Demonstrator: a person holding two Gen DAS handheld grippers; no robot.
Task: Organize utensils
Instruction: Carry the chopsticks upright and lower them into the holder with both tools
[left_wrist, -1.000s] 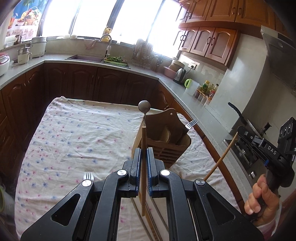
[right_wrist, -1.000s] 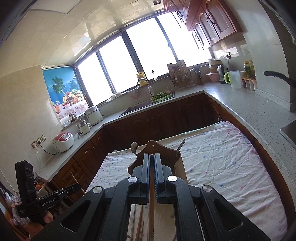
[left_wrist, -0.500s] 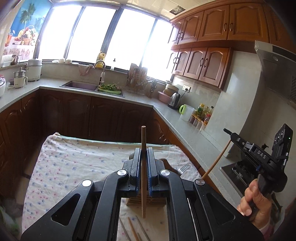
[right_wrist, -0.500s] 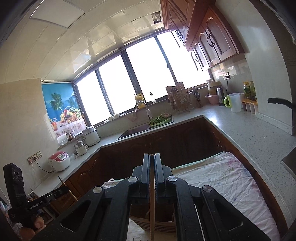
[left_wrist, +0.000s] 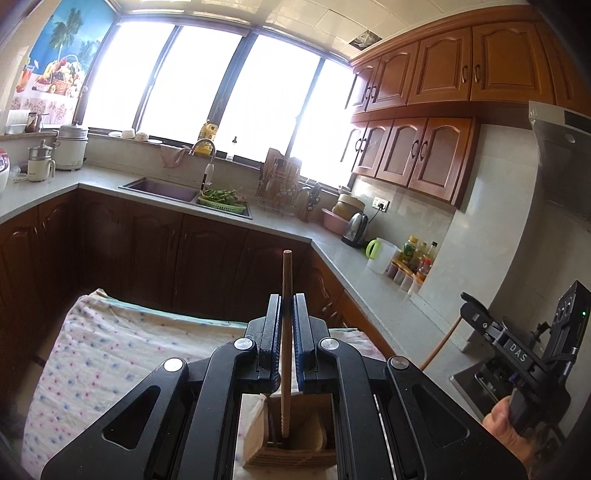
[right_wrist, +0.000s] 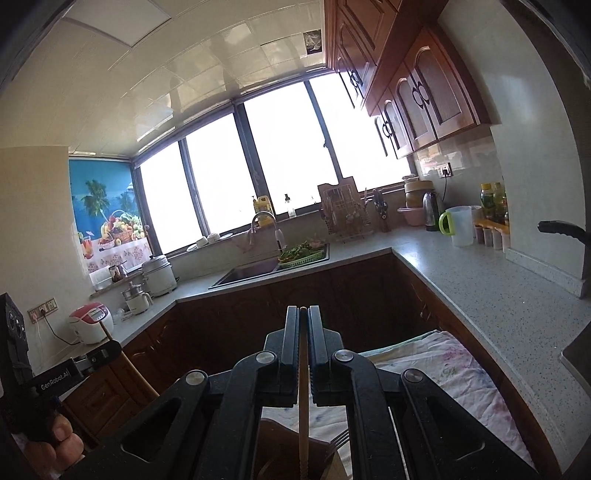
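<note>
Currently both grippers, left (left_wrist: 286, 328) and right (right_wrist: 303, 343), are each clenching a slim wooden chopstick (left_wrist: 285, 354) above the slatted wooden holder (left_wrist: 291, 456); insertion apparently pending.

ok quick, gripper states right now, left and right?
Left gripper: closed on a wooden chopstick, lower end in the wooden holder.
Right gripper: closed on a light chopstick.

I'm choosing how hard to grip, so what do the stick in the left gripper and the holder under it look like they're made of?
The stick in the left gripper looks like plain wood: matte brown, with turned grooves near its lower end. It could be bamboo. The holder also looks wooden: light tan, unpainted, with slats cut along its base.
</note>
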